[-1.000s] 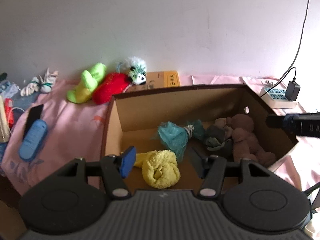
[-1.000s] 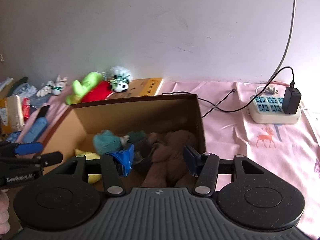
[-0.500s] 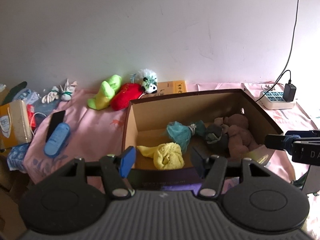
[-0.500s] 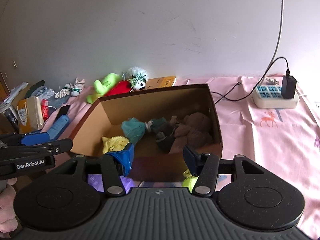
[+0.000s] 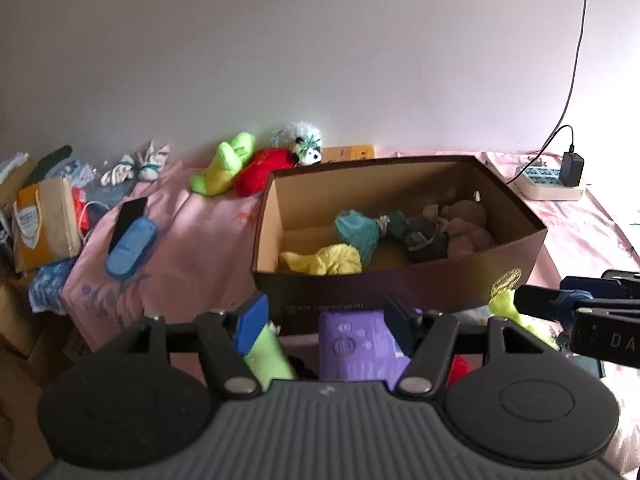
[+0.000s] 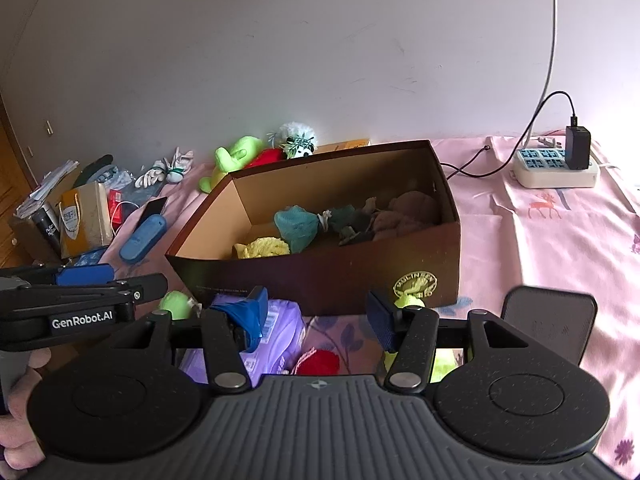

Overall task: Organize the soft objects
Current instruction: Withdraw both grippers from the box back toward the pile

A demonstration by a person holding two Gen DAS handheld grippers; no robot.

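**Step in hand.** The left gripper [image 5: 326, 316] and the right gripper [image 6: 316, 312] were held on the near side of the brown open-topped cardboard box [image 5: 400, 292]. This was judged to be the interval between one deposit and the next pick. The left fingers stood apart and had just been opened slightly further, with nothing between them. The right fingers also stood apart, and nothing was clamped.

**Next move.** One loose soft item should be selected, such as the lime-green plush piece [image 5: 266, 356] or the red knitted item [image 6: 318, 362]. Both lay near, just under the fingers, beside a purple printed packet [image 5: 356, 344]. The item must then be carried over the box's near wall.

**Container contents.** Four items were seen inside the box:
- a yellow terry cloth [image 5: 324, 260] at the near left
- a teal mesh pouf [image 5: 358, 230] in the middle
- a dark grey-green fabric item [image 5: 426, 236]
- a brown plush toy [image 5: 466, 228] at the right

A lime-green plush [image 5: 226, 164], a red plush [image 5: 262, 166] and a white fluffy toy [image 5: 308, 146] lay outside the box, beyond its far left corner.
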